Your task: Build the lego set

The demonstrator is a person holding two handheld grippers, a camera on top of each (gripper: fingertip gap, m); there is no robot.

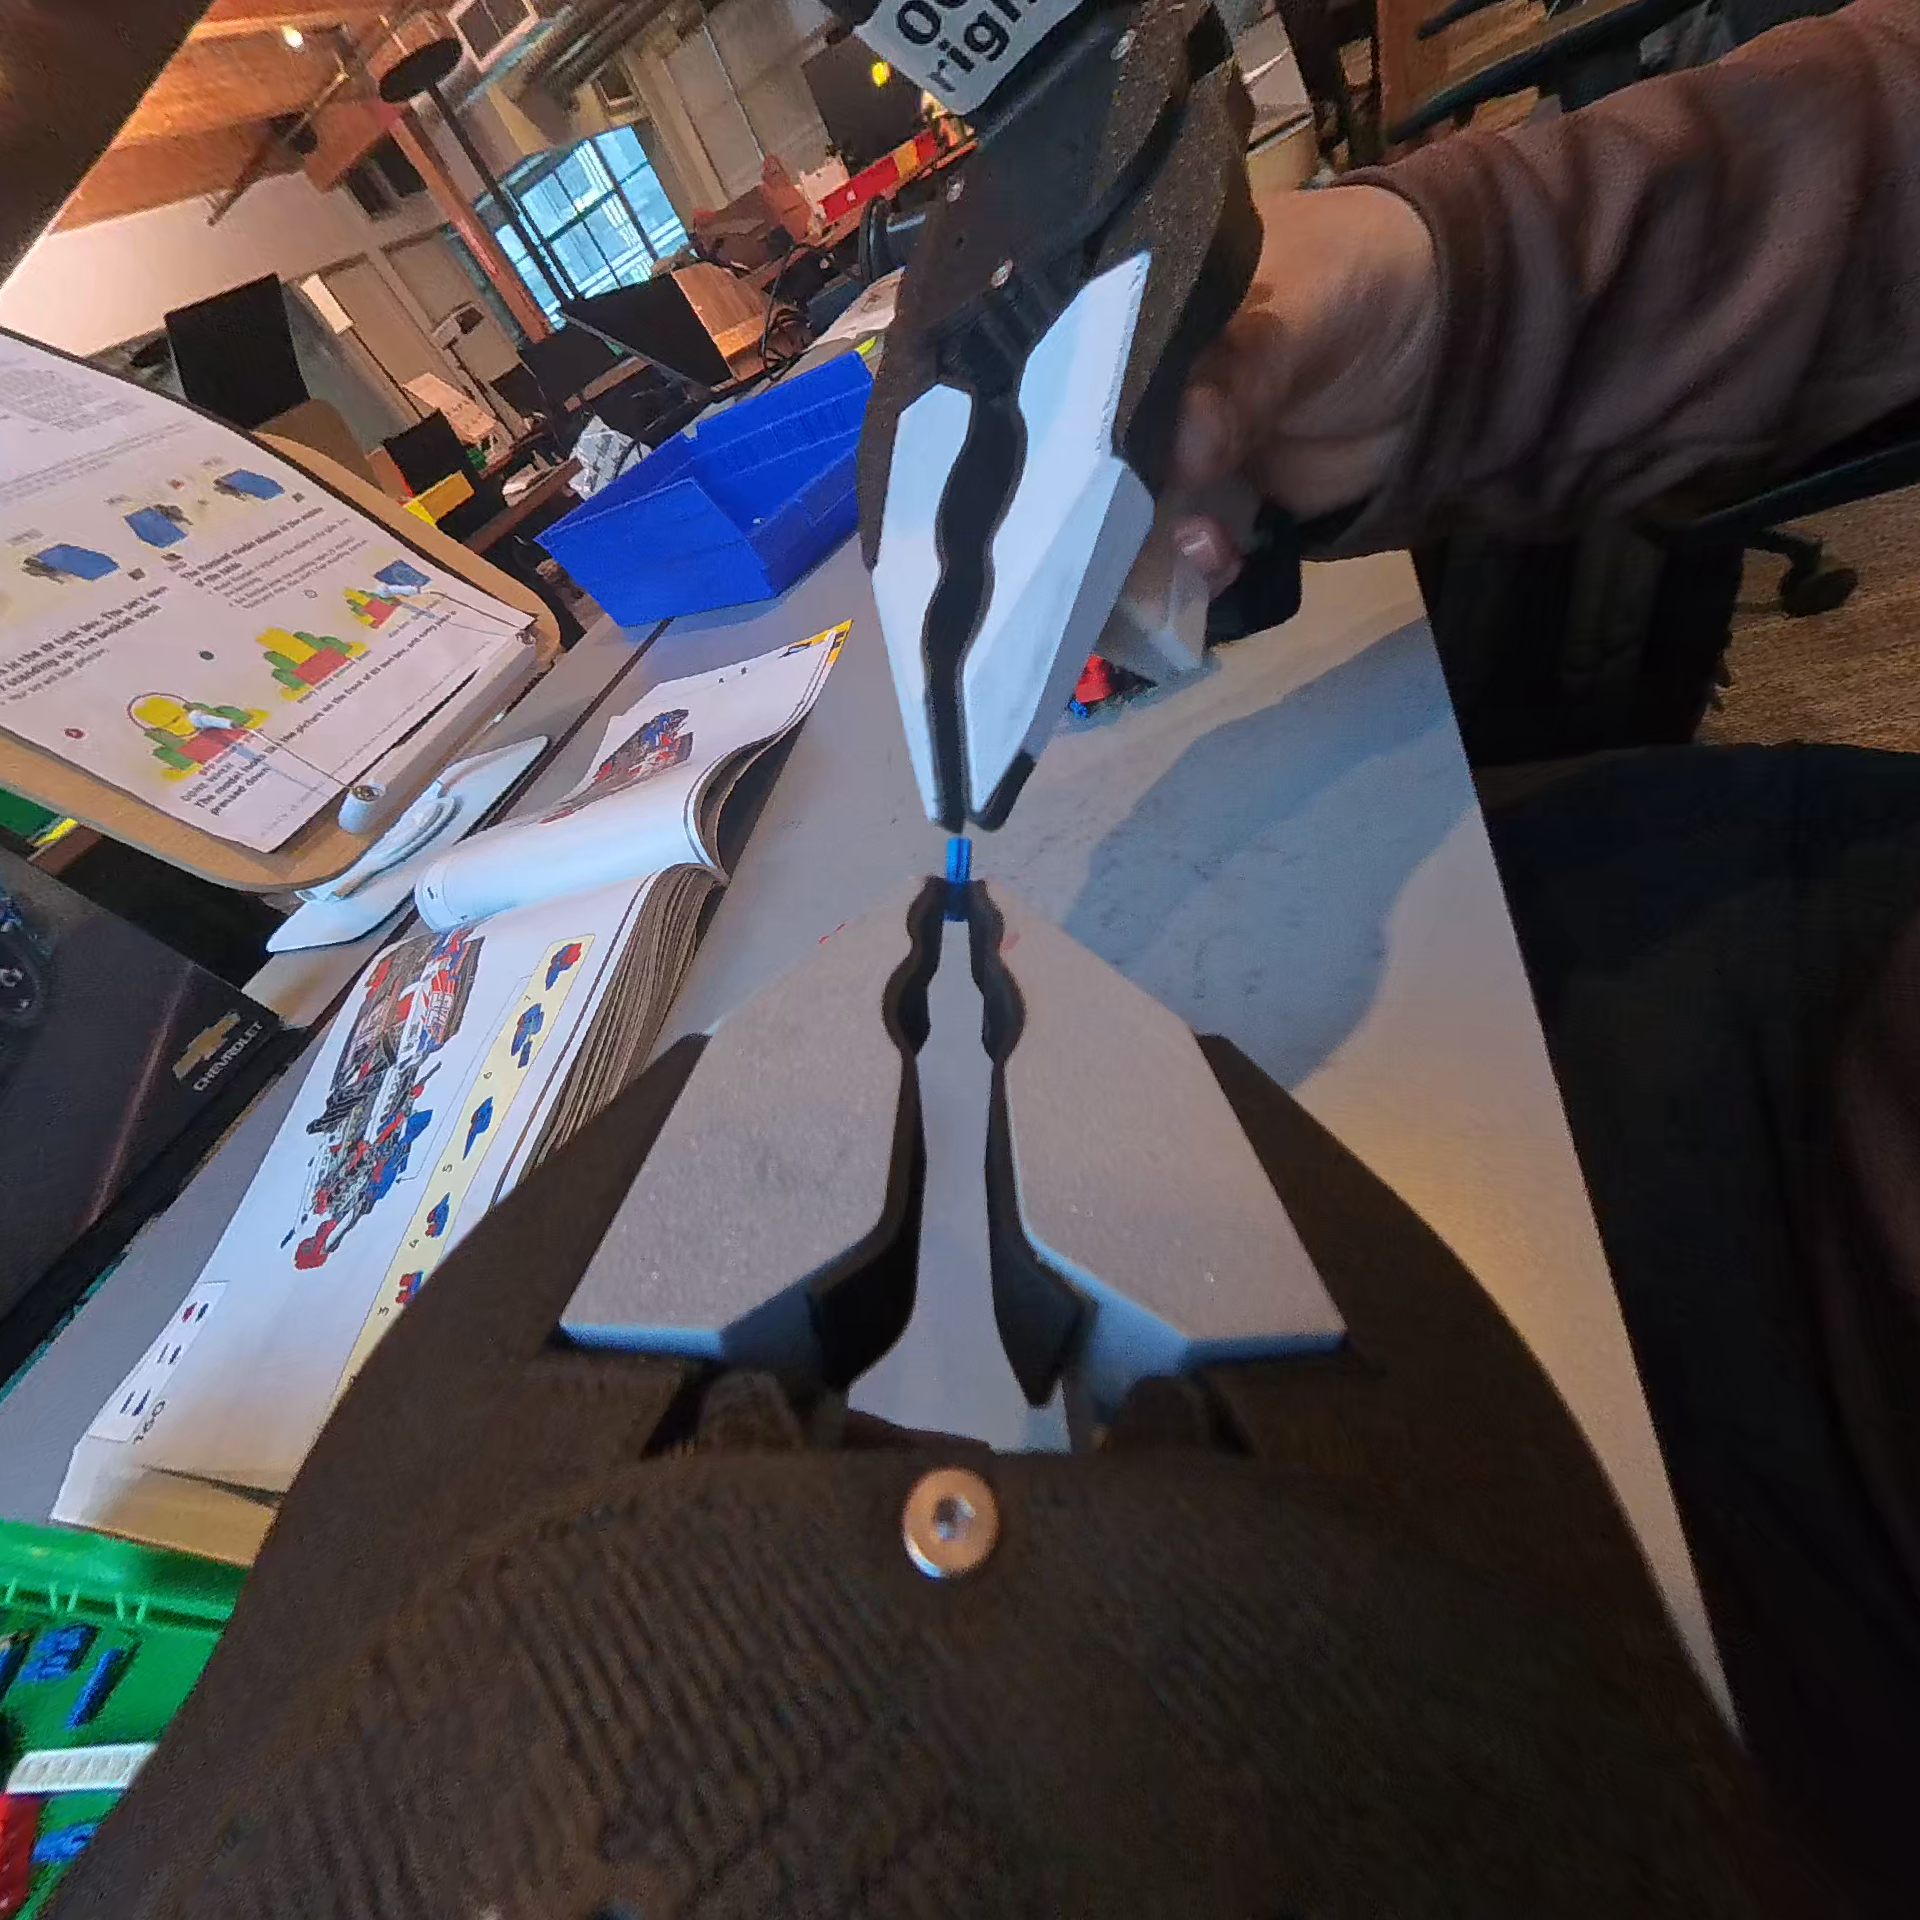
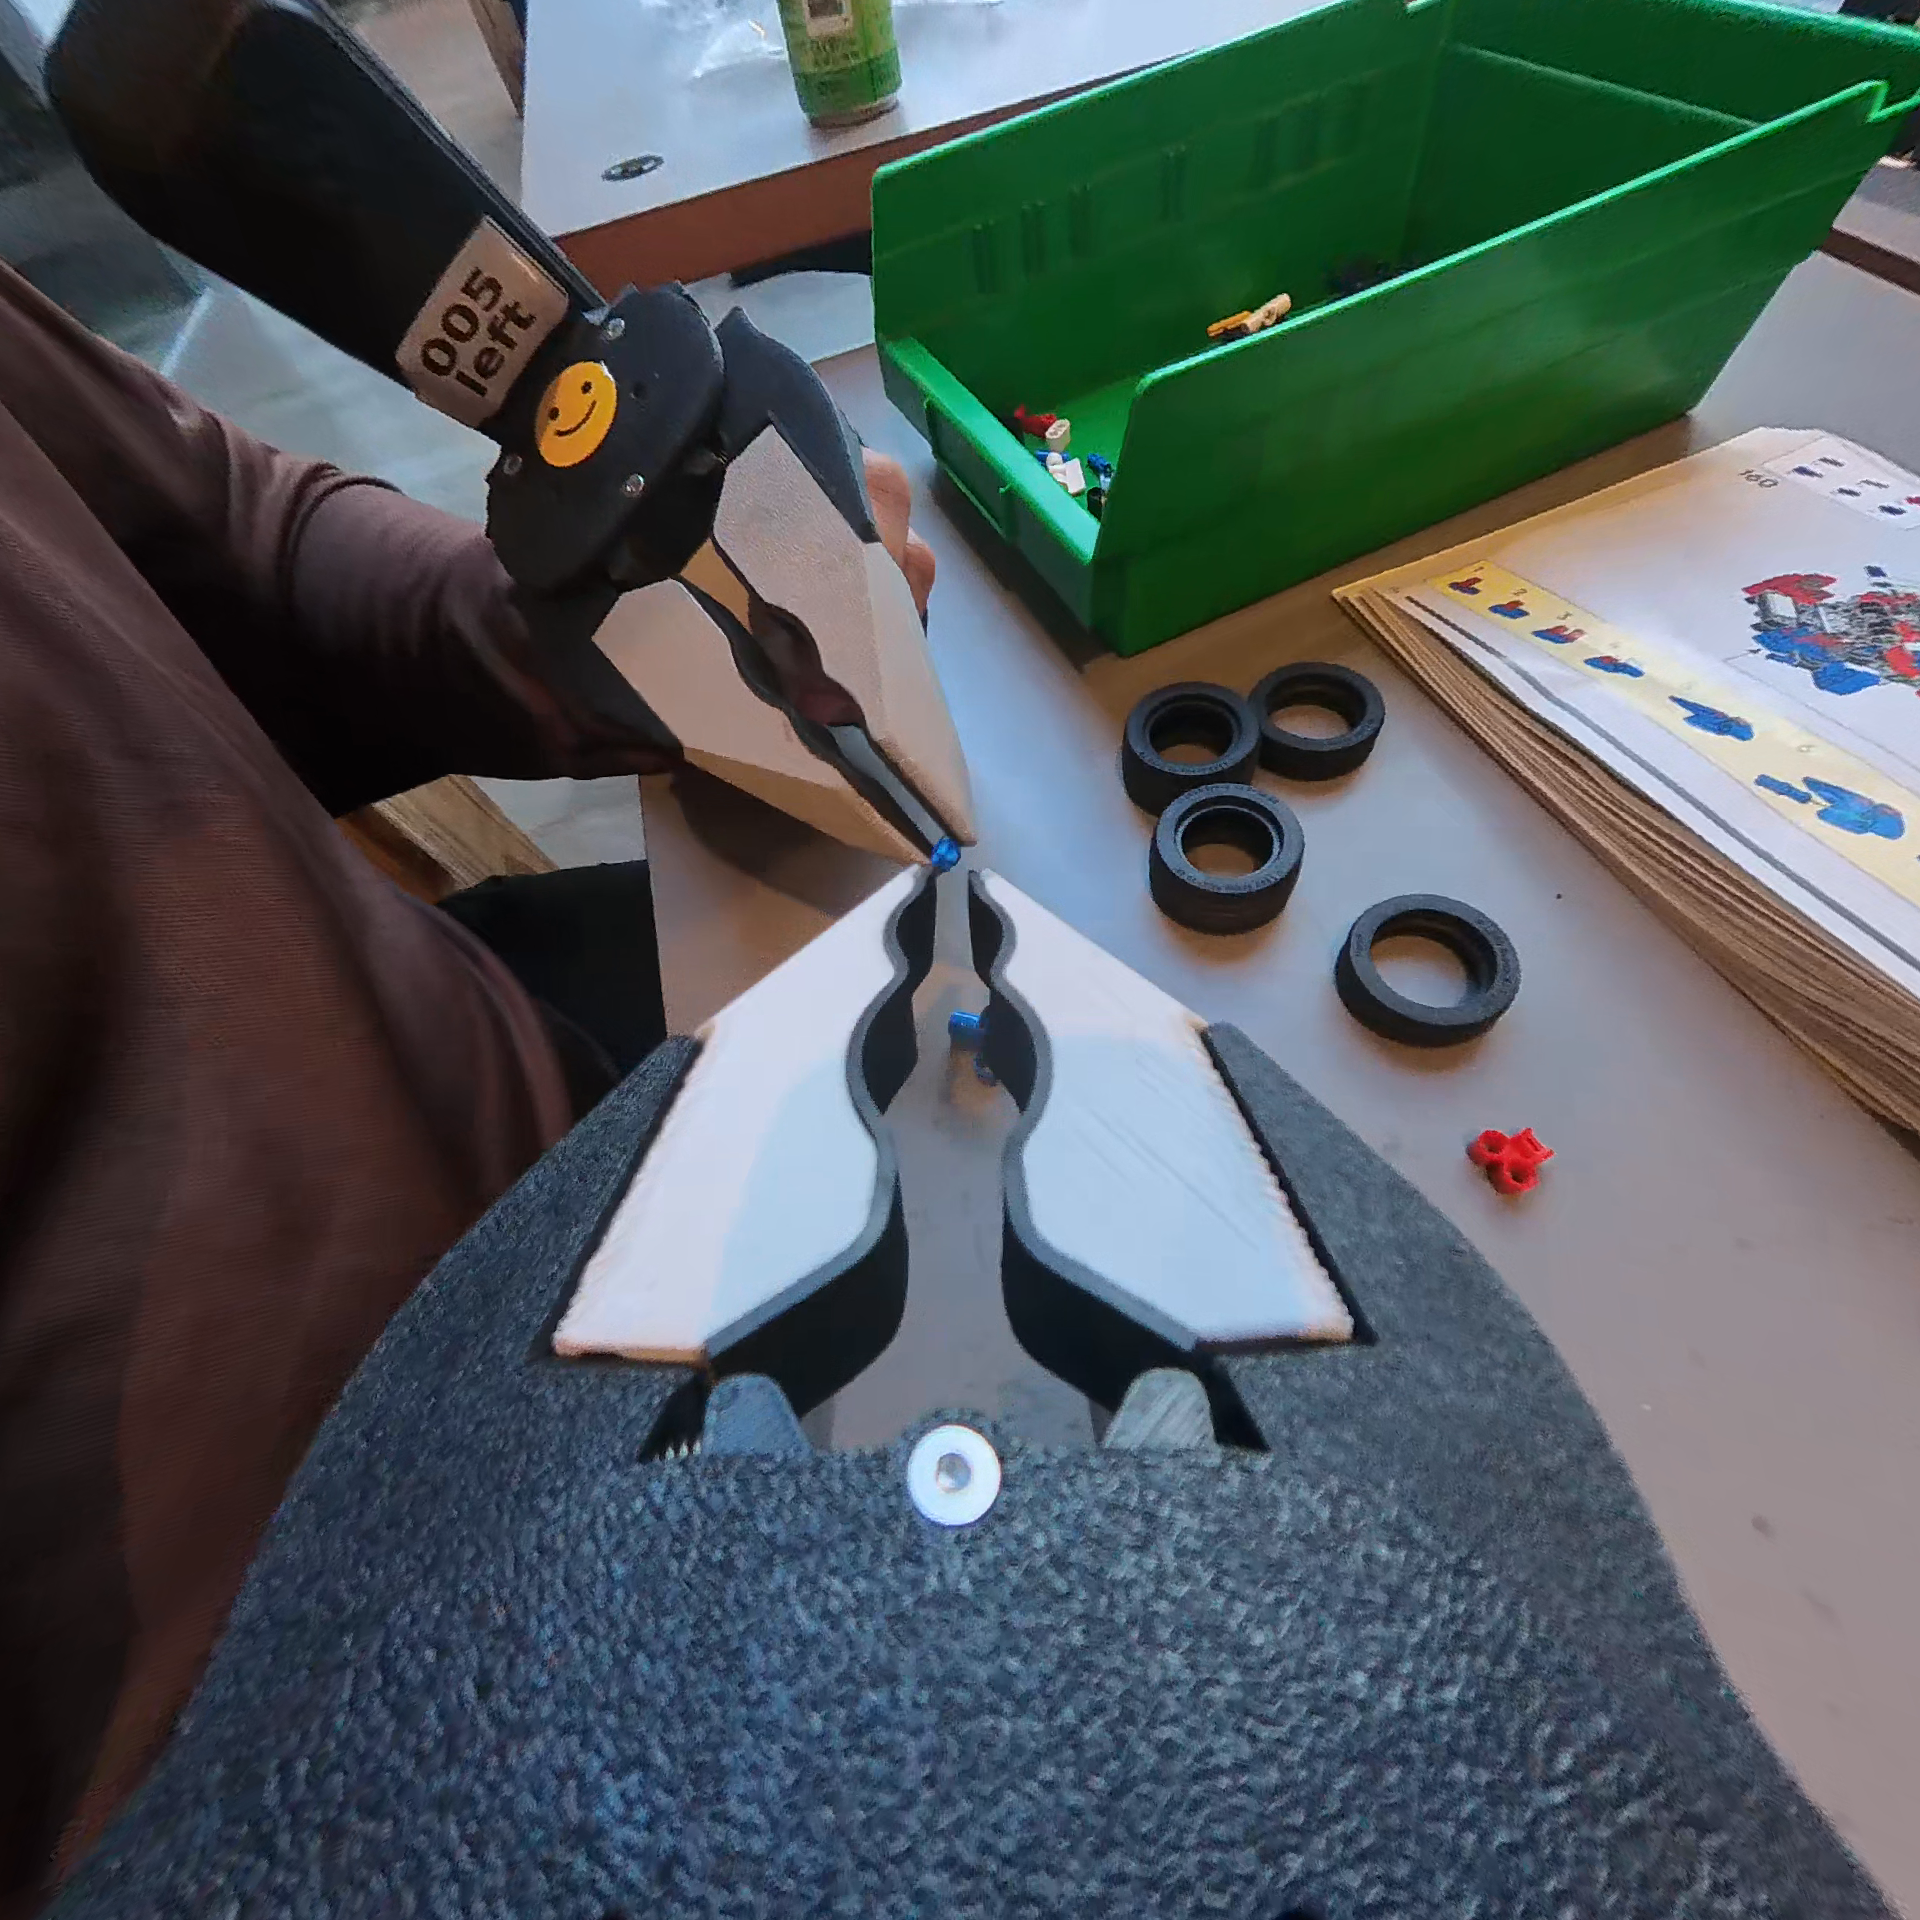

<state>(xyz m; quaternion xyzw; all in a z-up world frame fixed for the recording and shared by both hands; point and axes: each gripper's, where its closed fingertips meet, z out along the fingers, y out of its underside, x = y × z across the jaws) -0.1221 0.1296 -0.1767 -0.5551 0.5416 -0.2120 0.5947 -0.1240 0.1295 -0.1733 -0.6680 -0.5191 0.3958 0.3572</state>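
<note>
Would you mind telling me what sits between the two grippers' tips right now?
A small blue pin, held at the left gripper tip and reaching to the right gripper; the left wrist view shows it best.

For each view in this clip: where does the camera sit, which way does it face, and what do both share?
Left wrist view: on the left gripper, facing the right gripper, the hand holding it, and the manual.
Right wrist view: on the right gripper, facing the left gripper, tyres, green bin.
Shared: blue pin between both tips.

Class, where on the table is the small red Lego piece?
In the right wrist view, the red piece lies loose on the grey table, right of the right tongs, below the lone tyre.
</note>
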